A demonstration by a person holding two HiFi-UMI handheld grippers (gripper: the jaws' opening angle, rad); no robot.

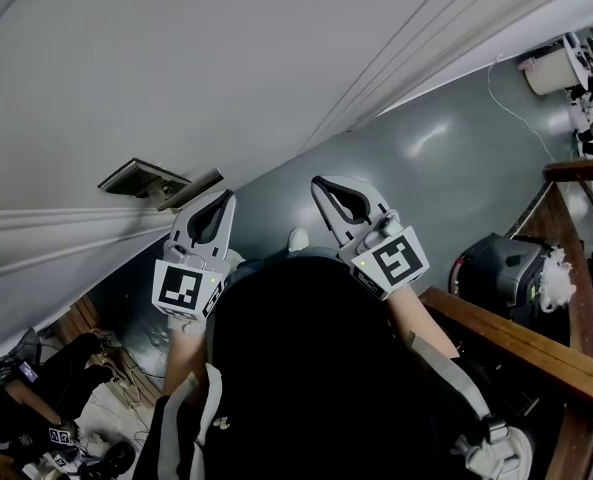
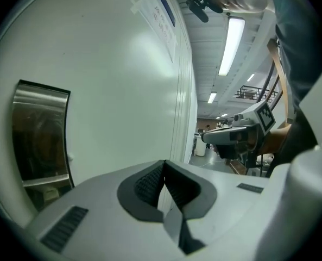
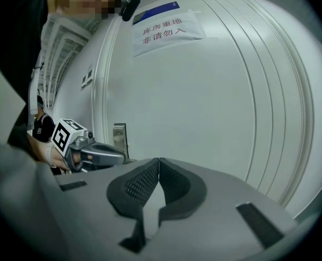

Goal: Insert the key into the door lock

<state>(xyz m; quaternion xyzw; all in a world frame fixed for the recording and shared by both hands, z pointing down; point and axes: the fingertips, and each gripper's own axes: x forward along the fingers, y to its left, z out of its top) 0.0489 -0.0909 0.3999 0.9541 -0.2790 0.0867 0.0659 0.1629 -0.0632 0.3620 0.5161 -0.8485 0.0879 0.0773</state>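
Observation:
A white door (image 1: 176, 58) fills the upper left of the head view, with its metal lock plate and handle (image 1: 156, 181) sticking out from it. My left gripper (image 1: 227, 196) is held just right of that plate, jaws shut with nothing between them. My right gripper (image 1: 319, 182) is further right, also shut and holding nothing. The left gripper view has the steel lock plate (image 2: 41, 140) at its left and the closed jaw tips (image 2: 163, 164) pointing at the door. From the right gripper view (image 3: 158, 161) I see the lock plate (image 3: 120, 139) beyond the left gripper (image 3: 90, 152). No key shows in any view.
A paper sign (image 3: 166, 29) is stuck high on the door. A wooden handrail (image 1: 516, 346) runs along the right, with a black machine (image 1: 496, 268) behind it. A person (image 1: 26, 393) sits on the floor at lower left. Grey floor (image 1: 446, 168) stretches beyond the door.

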